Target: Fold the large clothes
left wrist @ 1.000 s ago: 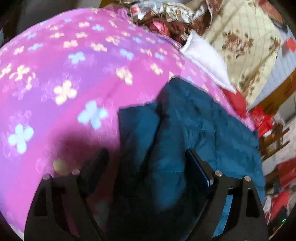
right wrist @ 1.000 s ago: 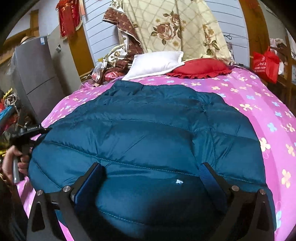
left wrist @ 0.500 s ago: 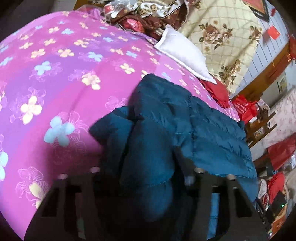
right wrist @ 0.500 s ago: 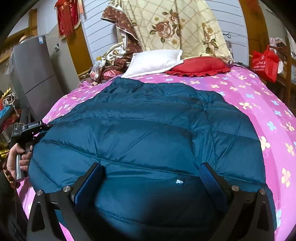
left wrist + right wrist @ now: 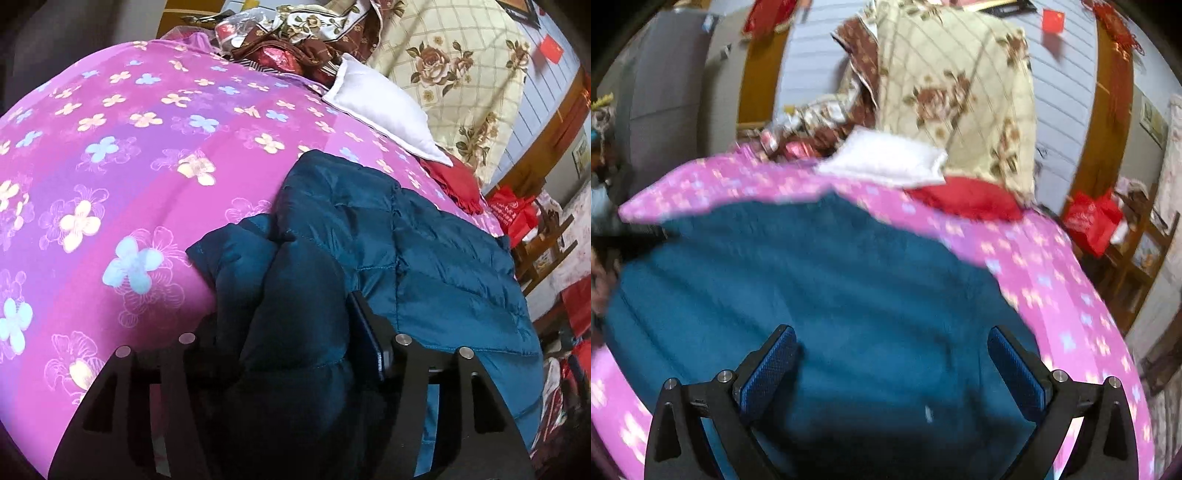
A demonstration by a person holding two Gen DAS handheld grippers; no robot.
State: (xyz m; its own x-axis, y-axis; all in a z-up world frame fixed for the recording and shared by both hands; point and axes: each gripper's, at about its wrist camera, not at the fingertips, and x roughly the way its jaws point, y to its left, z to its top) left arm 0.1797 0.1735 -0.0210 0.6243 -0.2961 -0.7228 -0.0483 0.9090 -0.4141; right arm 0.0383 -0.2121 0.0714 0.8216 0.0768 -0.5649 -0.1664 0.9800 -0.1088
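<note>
on the pink floral bed [image 5: 147,155], left tongs [image 5: 291,332] now bunch the teal jacket's [image 5: 424,251] edge, jaws easing wider; right tongs [image 5: 892,365] gape empty, so folding starts.

Your jacket [image 5: 849,288] lies spread on the bed [image 5: 1052,266], its near-left corner bunched up. Beyond it, at the far end, a pillow [image 5: 886,162] lies left of a cushion [image 5: 967,199].
</note>
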